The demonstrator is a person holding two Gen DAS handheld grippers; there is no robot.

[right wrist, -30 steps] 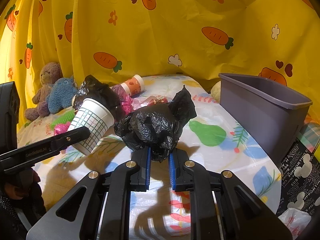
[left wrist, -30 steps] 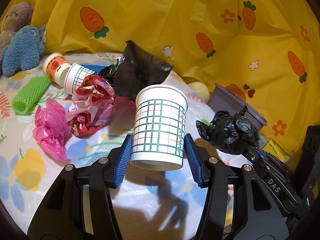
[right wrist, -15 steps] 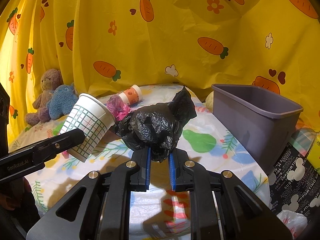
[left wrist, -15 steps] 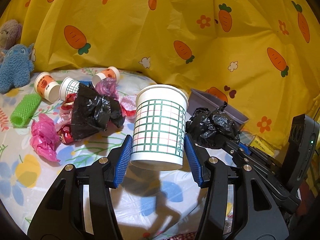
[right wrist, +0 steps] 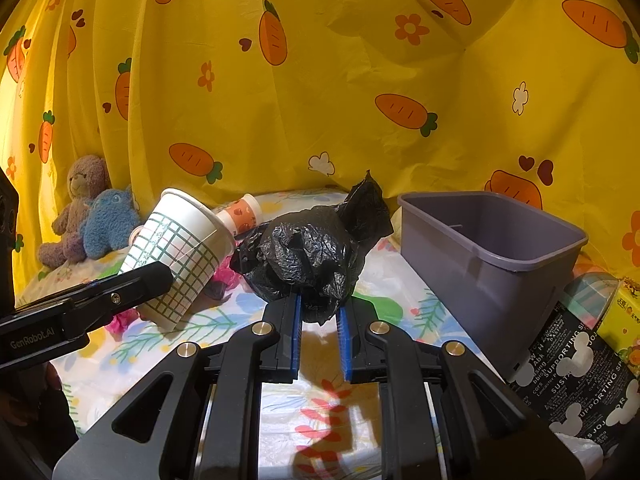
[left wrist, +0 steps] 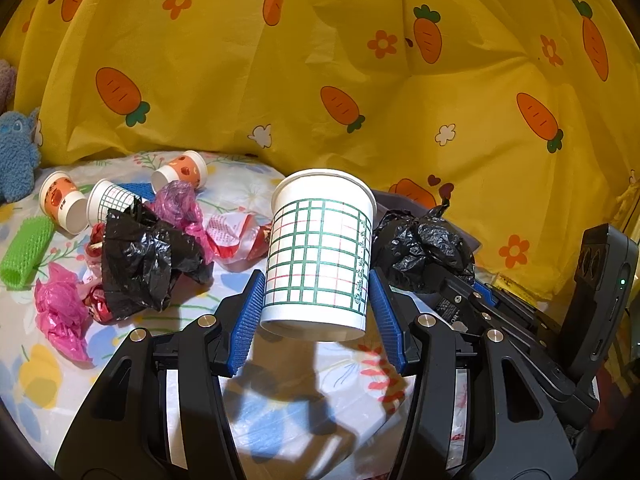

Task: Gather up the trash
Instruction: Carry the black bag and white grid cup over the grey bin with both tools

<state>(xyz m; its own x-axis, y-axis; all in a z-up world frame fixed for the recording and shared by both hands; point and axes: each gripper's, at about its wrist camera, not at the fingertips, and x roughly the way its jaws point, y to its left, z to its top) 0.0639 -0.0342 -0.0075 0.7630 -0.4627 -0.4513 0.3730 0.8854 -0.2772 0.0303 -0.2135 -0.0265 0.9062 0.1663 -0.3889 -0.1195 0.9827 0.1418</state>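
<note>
My left gripper (left wrist: 316, 312) is shut on a white paper cup with a green grid (left wrist: 320, 256), held upright above the flowered tablecloth (left wrist: 280, 392). That same cup (right wrist: 180, 256) shows tilted at the left of the right wrist view. My right gripper (right wrist: 319, 312) is shut on a crumpled black plastic bag (right wrist: 312, 256), lifted off the table; the black bag (left wrist: 420, 252) hangs just right of the cup in the left wrist view. A grey plastic bin (right wrist: 488, 248) stands open to the right of the bag.
On the table lie another black bag (left wrist: 140, 260), pink plastic (left wrist: 60, 312), a red-and-white wrapper (left wrist: 236, 236), three paper cups (left wrist: 64, 204), and a green foam sleeve (left wrist: 24, 252). Plush toys (right wrist: 92, 216) sit at the back left. A yellow carrot curtain (right wrist: 320, 80) hangs behind.
Both grippers have risen with their loads and swung right. The trash pile has slid left and farther off, and the grey bin looks nearer in the right wrist view.
</note>
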